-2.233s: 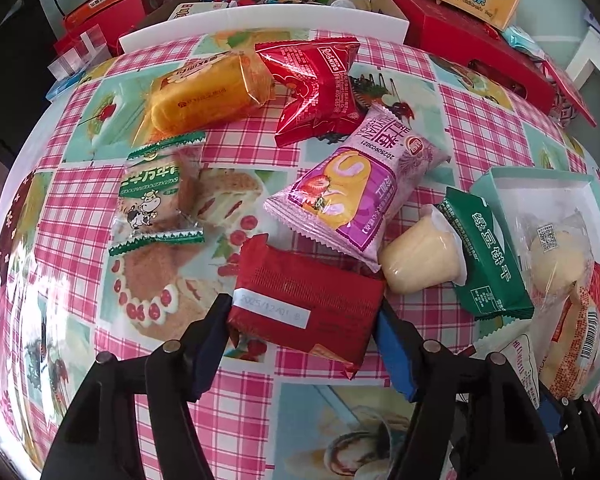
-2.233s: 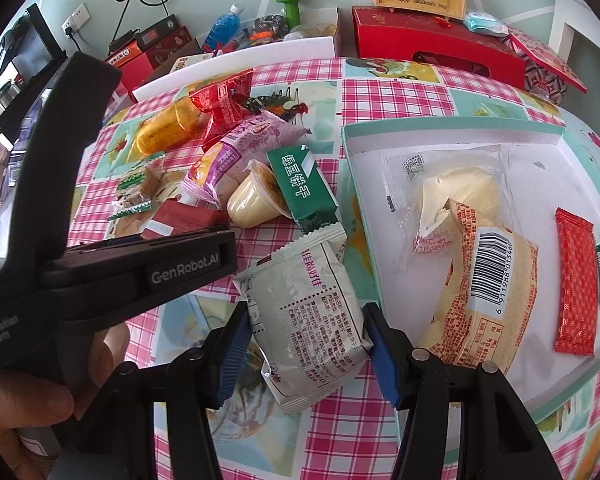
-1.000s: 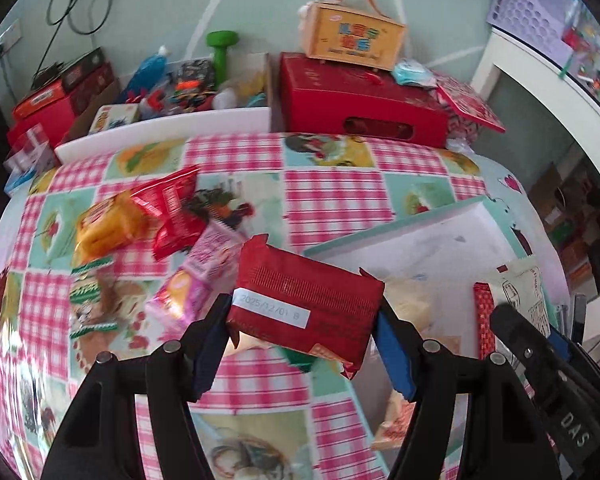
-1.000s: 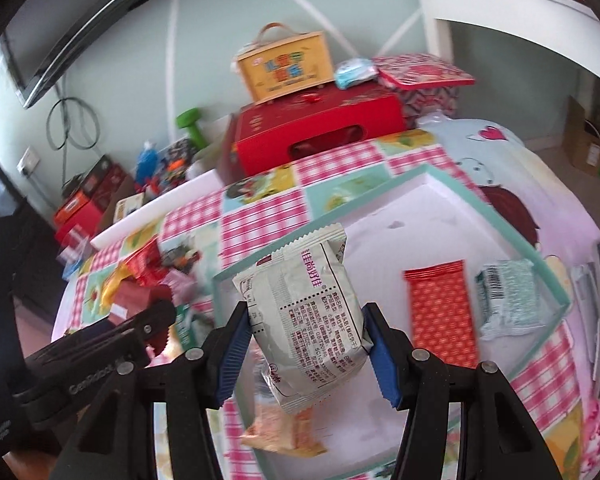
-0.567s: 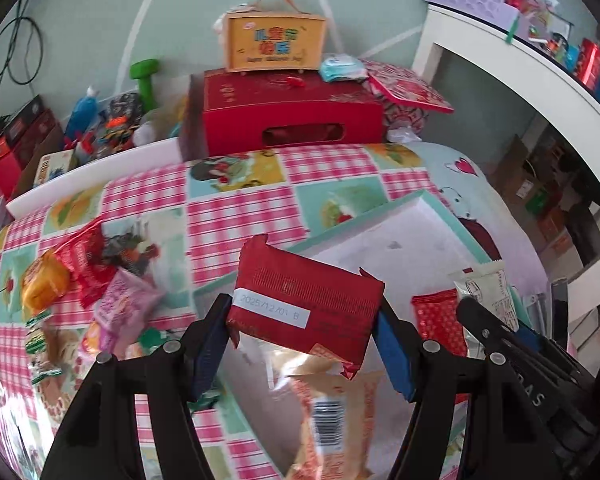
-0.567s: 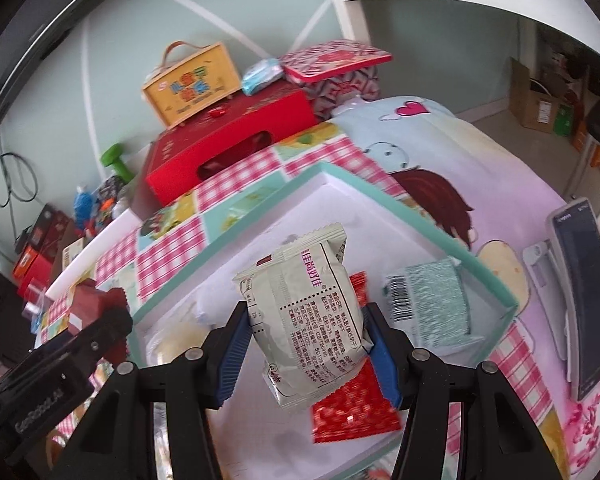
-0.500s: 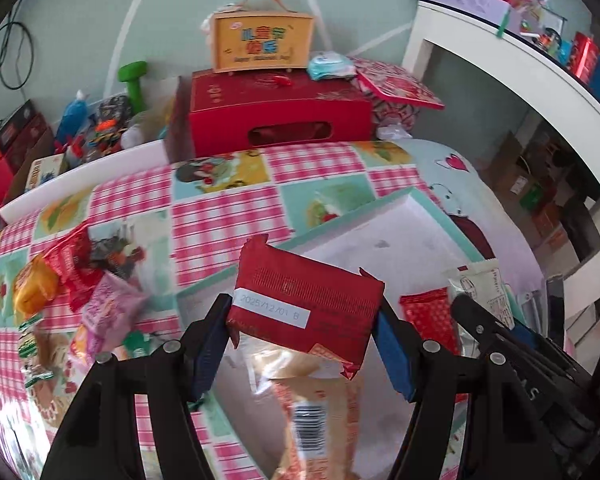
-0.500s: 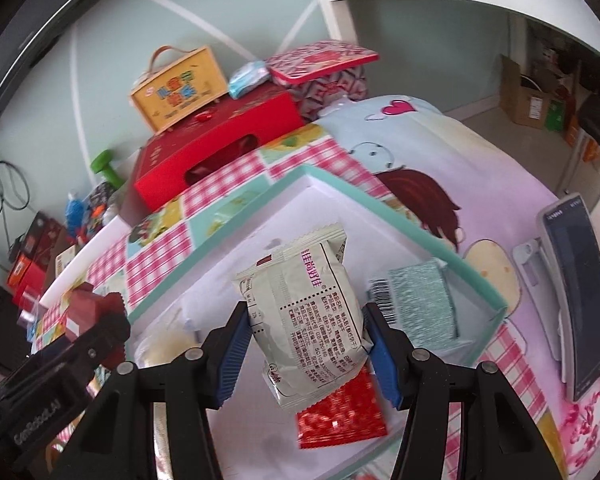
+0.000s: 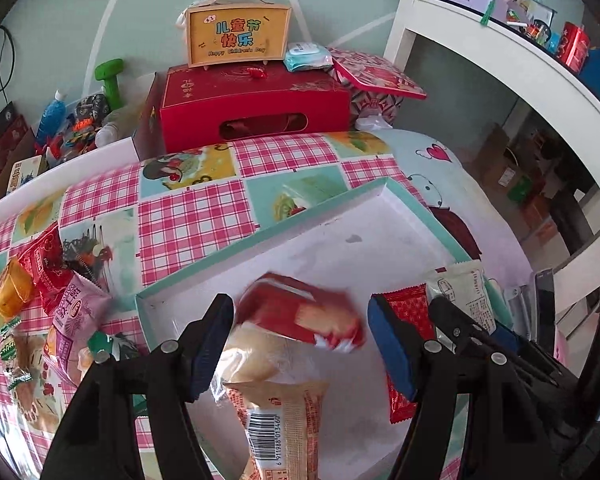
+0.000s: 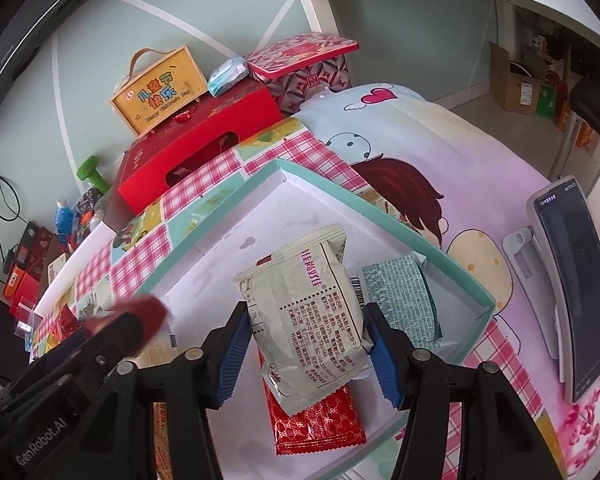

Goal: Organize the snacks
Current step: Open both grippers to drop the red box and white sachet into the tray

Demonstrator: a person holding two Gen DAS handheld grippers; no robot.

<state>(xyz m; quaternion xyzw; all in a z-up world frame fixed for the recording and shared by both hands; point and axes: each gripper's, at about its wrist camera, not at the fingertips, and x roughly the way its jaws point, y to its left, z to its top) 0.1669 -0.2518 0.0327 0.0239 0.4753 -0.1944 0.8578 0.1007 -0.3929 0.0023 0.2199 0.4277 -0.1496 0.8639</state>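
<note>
**Left packet let go over the tray; right packet not yet released**

Left wrist view:
- The red packet, clamped squarely between the pads half a second ago, is now seen blurred and turned to show a different face. It sits a little beyond the pads of the left hand-held gripper.
- A thin gap shows on each side of it, so the left hand-held gripper is read as open and no longer gripping. The jaws look no wider than before.
- The packet is judged to be dropping into the teal-rimmed tray, which lies directly under and ahead of the jaws.
- A barcoded packet lies in the tray just below the jaws. A flat red sachet lies by the right-hand pad.
- Loose snacks, a pink packet among them, are left on the table well to the left of the gripper.

Right wrist view:
- No change is noted in the grip. The pale printed packet is held upright between the pads of the right hand-held gripper, with both pads pressing on its sides.
- The tray is spread under the jaws. The flat red sachet lies beneath the held packet, and a green-patterned packet lies just right of the jaws.
- The red packet shows as a blur at the tip of the left hand-held gripper, at far left.

Meaning for the task: one more snack is judged delivered. The pale packet is in place for release, and the snacks on the table remain to be fetched.
</note>
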